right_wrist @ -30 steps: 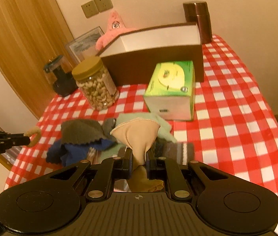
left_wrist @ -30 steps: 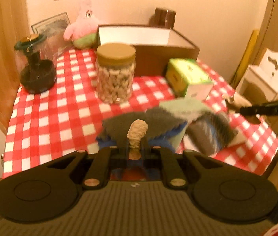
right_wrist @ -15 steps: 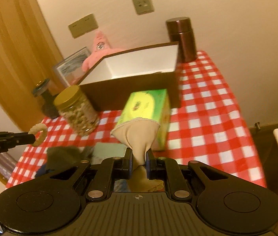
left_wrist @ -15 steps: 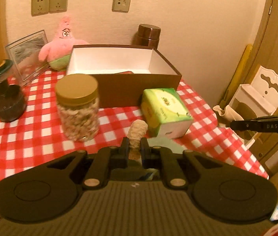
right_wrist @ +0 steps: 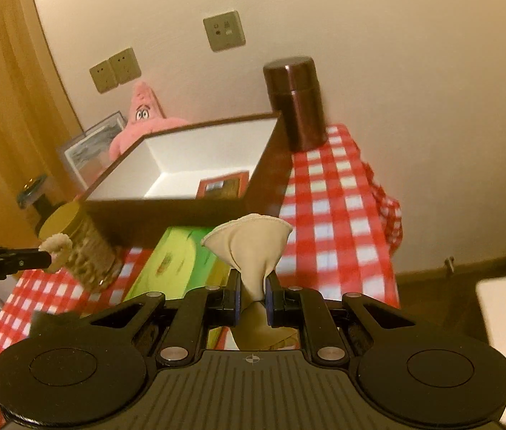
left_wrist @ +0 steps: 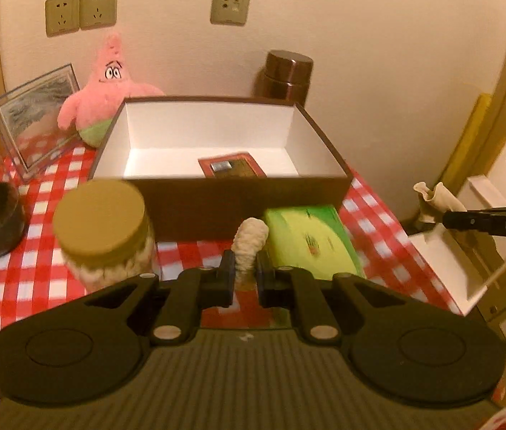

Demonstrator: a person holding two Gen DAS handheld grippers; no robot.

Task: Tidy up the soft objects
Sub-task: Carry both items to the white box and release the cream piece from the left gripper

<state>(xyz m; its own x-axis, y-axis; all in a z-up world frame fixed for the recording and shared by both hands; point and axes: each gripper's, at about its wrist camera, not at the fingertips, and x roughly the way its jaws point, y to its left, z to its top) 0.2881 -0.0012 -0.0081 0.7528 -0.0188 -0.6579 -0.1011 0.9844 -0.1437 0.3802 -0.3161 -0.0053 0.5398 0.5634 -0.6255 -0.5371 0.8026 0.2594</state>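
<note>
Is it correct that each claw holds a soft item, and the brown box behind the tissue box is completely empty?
Not quite. The brown box is not empty: the left wrist view shows a red flat item on its floor. Left claw and right claw do each hold something soft.

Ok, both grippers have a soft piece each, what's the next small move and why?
Probably carry both forward over the open box: the left gripper pinches a cream knit piece, the right gripper a beige cloth, and both sit short of its near wall.
</note>
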